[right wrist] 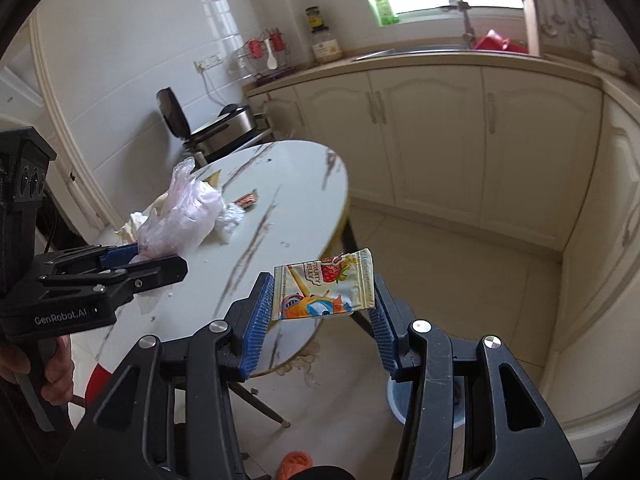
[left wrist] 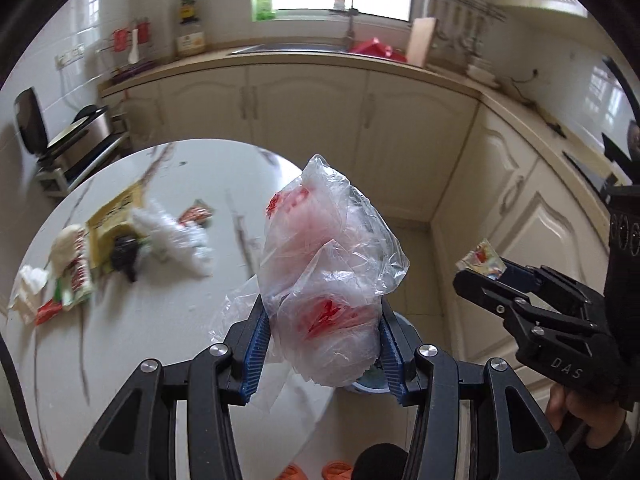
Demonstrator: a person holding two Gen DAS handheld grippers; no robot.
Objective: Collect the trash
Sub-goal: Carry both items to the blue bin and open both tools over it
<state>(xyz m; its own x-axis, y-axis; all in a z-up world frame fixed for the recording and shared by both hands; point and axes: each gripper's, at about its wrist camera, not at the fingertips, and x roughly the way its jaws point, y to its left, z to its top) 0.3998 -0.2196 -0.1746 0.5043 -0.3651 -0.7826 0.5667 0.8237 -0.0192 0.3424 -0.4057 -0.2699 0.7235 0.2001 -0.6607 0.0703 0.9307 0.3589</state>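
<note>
My left gripper is shut on a crumpled clear plastic bag with red print, held above the right edge of the round marble table; the bag also shows in the right wrist view. My right gripper is shut on a yellow fruit jelly wrapper, held past the table's edge over the floor. The wrapper shows in the left wrist view. More trash lies on the table: a white plastic wad, a yellow packet, red wrappers and tissue.
A light blue bin stands on the floor below my right gripper, its rim showing behind the bag in the left wrist view. Cream cabinets and a counter with a sink line the back and right. A toaster sits far left.
</note>
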